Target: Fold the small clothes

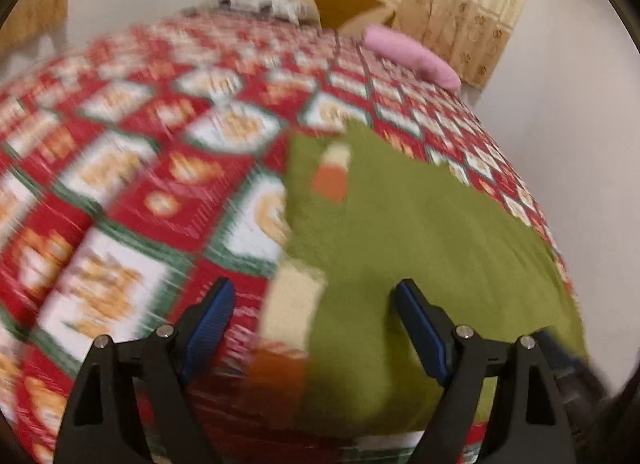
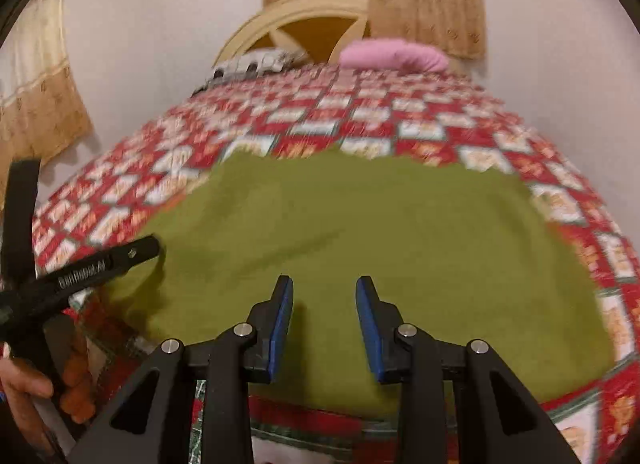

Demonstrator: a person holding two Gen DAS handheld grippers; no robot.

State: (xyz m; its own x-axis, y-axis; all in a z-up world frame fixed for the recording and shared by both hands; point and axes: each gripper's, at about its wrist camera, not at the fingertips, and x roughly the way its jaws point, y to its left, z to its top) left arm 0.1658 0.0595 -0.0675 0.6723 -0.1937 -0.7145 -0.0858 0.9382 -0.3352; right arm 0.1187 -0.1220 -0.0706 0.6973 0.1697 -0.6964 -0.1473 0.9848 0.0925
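Here the green garment (image 2: 360,232) lies flat beneath both unclenched, empty grippers.

I see a bed (image 2: 500,132) under a quilt (image 1: 132,168) of red and white squares with green edging, which covers the whole top. A green garment (image 2: 360,232) lies flat on the near part of the quilt; in my left view, cream and orange patches show along its left edge. At the far end a pink pillow (image 2: 394,53) and a grey-white bundle (image 2: 256,61) lie by the cream headboard (image 2: 296,12).
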